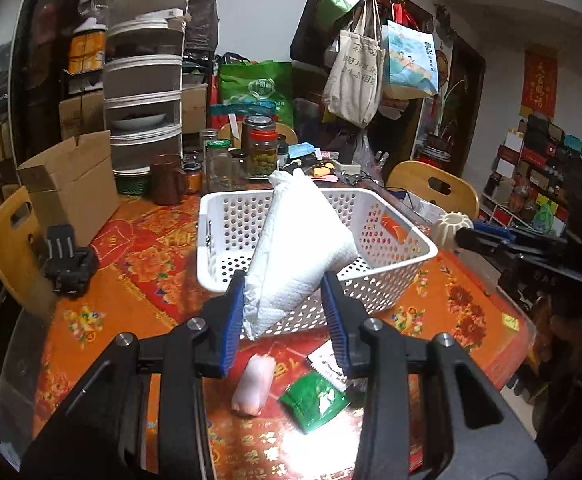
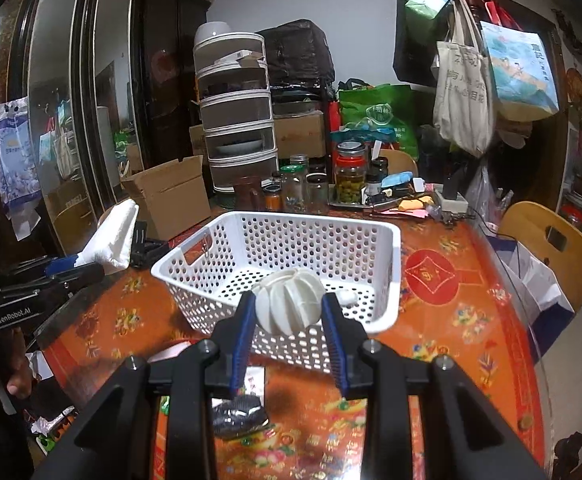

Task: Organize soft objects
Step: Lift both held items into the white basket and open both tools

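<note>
My left gripper [image 1: 285,300] is shut on a white tissue pack [image 1: 299,248] and holds it tilted over the near rim of the white perforated basket [image 1: 395,280]. The pack also shows in the right wrist view [image 2: 113,240]. My right gripper [image 2: 289,312] is shut on a white ribbed soft ball [image 2: 289,300], held above the near edge of the basket [image 2: 389,276]. The ball also shows in the left wrist view [image 1: 451,228]. A small white object [image 2: 347,297] lies inside the basket. A pink roll [image 1: 253,384] and a green packet [image 1: 315,400] lie on the table below my left gripper.
The table has a red-orange patterned cloth [image 1: 131,260]. A cardboard box [image 1: 71,188], a brown mug [image 1: 167,180], glass jars [image 1: 259,148] and stacked containers [image 1: 143,80] stand behind the basket. Wooden chairs [image 2: 551,244] flank the table. A dark packet [image 2: 239,416] lies near the front edge.
</note>
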`<state>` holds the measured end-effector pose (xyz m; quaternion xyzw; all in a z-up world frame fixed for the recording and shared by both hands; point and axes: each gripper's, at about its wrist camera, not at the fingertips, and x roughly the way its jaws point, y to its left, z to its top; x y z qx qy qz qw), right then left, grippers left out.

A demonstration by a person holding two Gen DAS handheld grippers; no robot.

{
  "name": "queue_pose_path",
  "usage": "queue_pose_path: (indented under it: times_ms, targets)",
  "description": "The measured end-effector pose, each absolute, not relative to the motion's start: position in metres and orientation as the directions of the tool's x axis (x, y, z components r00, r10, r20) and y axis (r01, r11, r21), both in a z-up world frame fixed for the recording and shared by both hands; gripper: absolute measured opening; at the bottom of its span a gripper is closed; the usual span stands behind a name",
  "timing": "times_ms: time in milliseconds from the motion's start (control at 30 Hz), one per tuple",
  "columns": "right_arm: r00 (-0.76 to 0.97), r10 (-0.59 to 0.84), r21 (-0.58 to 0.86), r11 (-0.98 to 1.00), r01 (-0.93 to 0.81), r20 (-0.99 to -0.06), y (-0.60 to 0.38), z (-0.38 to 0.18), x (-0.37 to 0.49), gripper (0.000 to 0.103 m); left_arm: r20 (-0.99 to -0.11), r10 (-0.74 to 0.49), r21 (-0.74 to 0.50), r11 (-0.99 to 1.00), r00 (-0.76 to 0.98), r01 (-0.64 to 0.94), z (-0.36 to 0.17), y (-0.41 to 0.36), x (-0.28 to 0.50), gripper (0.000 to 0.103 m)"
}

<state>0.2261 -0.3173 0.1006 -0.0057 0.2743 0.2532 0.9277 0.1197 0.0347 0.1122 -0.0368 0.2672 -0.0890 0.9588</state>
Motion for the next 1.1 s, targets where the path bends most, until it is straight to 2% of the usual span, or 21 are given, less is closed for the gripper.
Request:
queue_pose_path:
  times_ms: [400,700,1100]
  targets:
    - [0.670,0.425,0.121,0.884,-0.451,-0.609,-0.292,0.093,0.293,0.032,-0.639,-0.140,-0.090,0.990,0.756,0.107,0.113,0.005,0.223,0.035]
    - [0.606,0.315,0.055,0.911,-0.408,-0.730,-0.270,0.059,0.354,0.032,-0.773,-0.078,-0.060,0.997,0.629,0.051,0.070,-0.014,0.316,0.035]
    - [0.530,0.268,0.044,0.917,-0.396,-0.804,-0.259,0.026,0.388,0.032,-0.850,-0.051,-0.043,0.999,0.524,0.027,0.024,-0.018,0.359,0.035]
